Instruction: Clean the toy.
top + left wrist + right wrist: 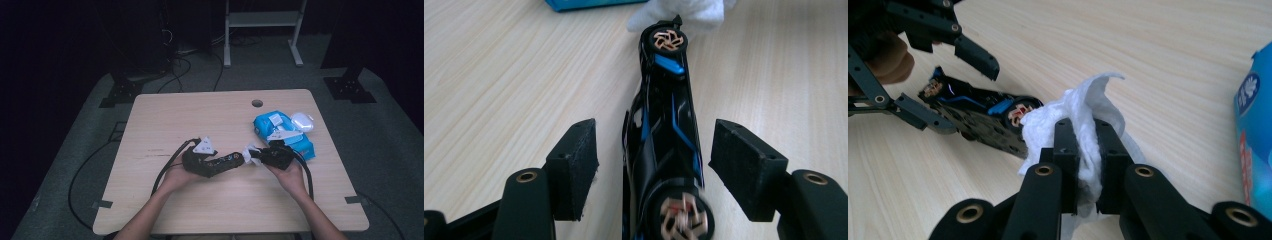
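Observation:
A black toy car with blue trim lies on its side on the wooden table, its copper-coloured wheels facing up. It sits between the jaws of my left gripper, which stand open with a gap on each side of the car. In the high view the car stretches rightward from the left gripper. My right gripper is shut on a crumpled white wipe. The wipe rests against the car's far wheel.
A blue pack of wipes lies on the right part of the table, just behind the right gripper, with a white rounded object beside it. A cable hole sits near the far edge. Cables trail off the front.

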`<move>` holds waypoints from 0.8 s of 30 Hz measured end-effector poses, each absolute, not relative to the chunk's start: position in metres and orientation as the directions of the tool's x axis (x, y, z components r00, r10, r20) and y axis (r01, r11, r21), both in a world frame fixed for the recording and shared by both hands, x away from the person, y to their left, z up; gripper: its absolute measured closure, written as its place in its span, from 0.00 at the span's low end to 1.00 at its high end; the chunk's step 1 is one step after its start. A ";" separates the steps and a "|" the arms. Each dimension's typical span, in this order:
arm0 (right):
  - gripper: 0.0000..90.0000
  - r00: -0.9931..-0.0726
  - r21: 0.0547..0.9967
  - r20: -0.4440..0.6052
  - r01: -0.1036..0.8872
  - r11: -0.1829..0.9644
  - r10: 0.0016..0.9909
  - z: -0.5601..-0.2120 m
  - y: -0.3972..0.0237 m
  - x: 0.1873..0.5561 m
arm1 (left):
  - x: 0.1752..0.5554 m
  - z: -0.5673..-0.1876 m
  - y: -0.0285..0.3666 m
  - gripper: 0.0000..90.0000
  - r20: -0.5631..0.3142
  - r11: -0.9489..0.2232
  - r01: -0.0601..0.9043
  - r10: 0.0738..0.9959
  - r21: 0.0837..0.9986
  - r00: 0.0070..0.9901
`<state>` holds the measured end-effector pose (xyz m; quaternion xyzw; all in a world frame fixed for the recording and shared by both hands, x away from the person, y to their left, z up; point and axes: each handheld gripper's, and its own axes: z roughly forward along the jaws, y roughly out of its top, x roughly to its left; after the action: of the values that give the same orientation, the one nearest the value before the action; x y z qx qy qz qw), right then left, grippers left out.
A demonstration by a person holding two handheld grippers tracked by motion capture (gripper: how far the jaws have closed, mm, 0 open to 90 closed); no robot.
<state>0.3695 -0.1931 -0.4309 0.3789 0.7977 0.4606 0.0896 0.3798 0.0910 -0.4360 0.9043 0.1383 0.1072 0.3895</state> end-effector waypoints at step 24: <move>0.91 -0.698 0.784 0.290 0.566 0.256 0.655 -0.444 -0.188 0.378 | 0.401 -0.433 0.024 0.58 0.097 -0.840 0.218 0.304 0.497 0.948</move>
<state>0.3781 -0.1875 -0.4445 0.3860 0.7909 0.4725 0.0472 0.4011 0.0244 -0.4334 0.9552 0.1366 0.0863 0.2480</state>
